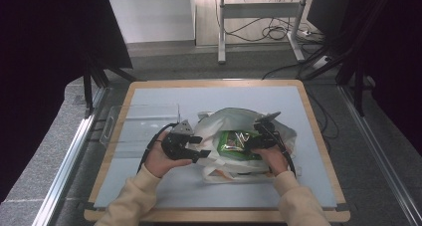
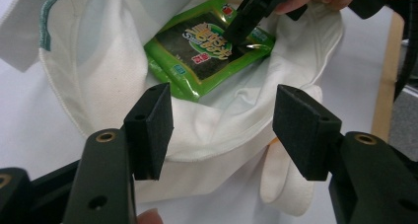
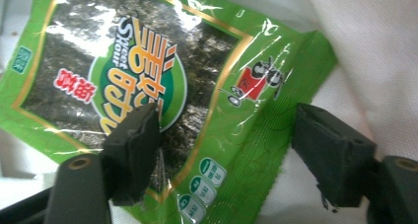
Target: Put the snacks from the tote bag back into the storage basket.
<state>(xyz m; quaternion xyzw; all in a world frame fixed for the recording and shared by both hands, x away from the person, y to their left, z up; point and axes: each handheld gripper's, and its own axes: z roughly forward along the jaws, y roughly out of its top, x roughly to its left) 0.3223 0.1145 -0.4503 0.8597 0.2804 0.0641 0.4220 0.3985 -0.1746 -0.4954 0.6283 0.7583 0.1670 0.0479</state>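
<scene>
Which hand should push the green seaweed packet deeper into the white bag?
The right. The right gripper is already over the seaweed packet, jaws open around it. The left gripper is open at the white bag rim, better placed to keep it open.

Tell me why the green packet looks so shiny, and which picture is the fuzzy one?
In the right gripper view, room light bounces off the seaweed packet wrapper as white glare streaks, and the close black tool pads look soft. In the left gripper view the packet is sharper, with a small bright glint near the other tool. In the high view the surroundings are very dark, the white cloth bag is bright, and small details are blurry.
</scene>
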